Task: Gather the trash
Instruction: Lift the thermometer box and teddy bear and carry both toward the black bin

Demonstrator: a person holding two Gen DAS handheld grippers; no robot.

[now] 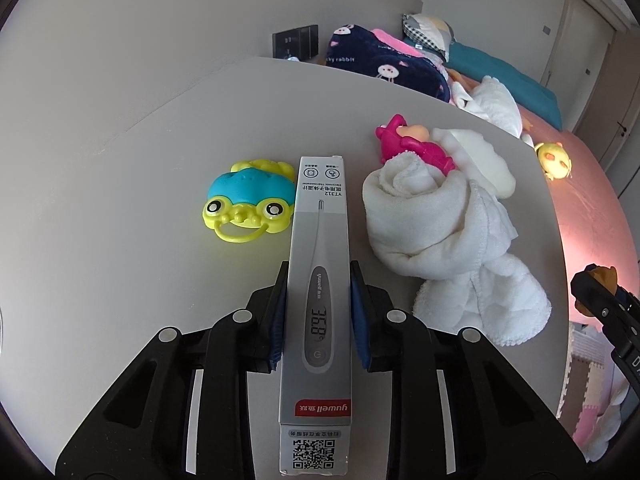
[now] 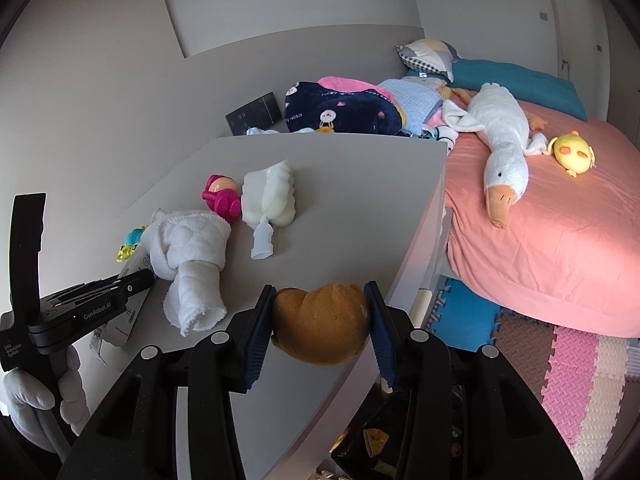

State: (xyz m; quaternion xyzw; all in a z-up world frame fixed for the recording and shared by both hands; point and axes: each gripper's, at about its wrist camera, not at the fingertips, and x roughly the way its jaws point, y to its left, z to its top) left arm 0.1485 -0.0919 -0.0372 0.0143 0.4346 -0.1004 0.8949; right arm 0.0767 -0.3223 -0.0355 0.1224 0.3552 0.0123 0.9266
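My left gripper [image 1: 319, 288] is shut on a long grey thermometer box [image 1: 318, 272], held lengthwise between the blue pads above the grey table [image 1: 120, 200]. In the right wrist view the left gripper [image 2: 136, 280] shows at the left edge with the box [image 2: 132, 268] in it. My right gripper [image 2: 320, 316] is shut on a brown plush lump [image 2: 320, 322], held over the table's front corner. A dark trash bag [image 2: 376, 440] with scraps shows below, between the right gripper's arms.
On the table lie a yellow-blue frog toy [image 1: 244, 204], a rolled white towel [image 1: 424, 220], a pink toy [image 1: 412, 146] and a white bottle brush [image 2: 268, 200]. A pink bed [image 2: 560, 220] with a plush goose [image 2: 500, 136] stands to the right; foam mats [image 2: 560, 360] cover the floor.
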